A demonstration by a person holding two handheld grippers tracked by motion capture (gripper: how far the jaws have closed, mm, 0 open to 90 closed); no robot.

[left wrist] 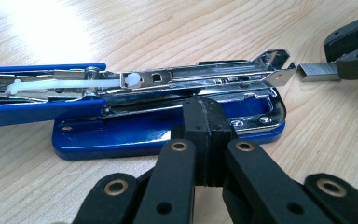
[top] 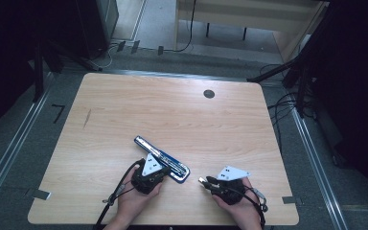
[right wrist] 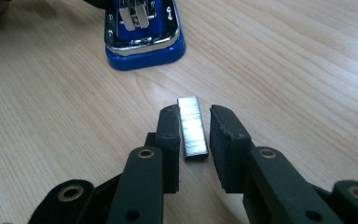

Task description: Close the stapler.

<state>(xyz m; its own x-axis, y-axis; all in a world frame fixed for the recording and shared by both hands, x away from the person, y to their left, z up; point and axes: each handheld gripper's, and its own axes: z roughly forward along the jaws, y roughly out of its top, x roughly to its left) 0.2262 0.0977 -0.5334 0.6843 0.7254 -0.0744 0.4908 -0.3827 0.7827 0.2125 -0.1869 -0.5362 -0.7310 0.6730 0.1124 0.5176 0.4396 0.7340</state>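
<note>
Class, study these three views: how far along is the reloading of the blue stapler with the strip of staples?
Done: the blue stapler lies opened, its metal channel exposed; the left gripper steadies its base with jaws closed. In hand: the strip of staples sits between the right gripper's jaws, near the stapler's front. Left: feeding the strip into the channel and closing the stapler.

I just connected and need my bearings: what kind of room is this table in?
Probably a lab or recording workspace rather than a home: a bare wooden table with metal floor rails on both sides, loose cables on grey carpet, and dark stands around it.
</note>
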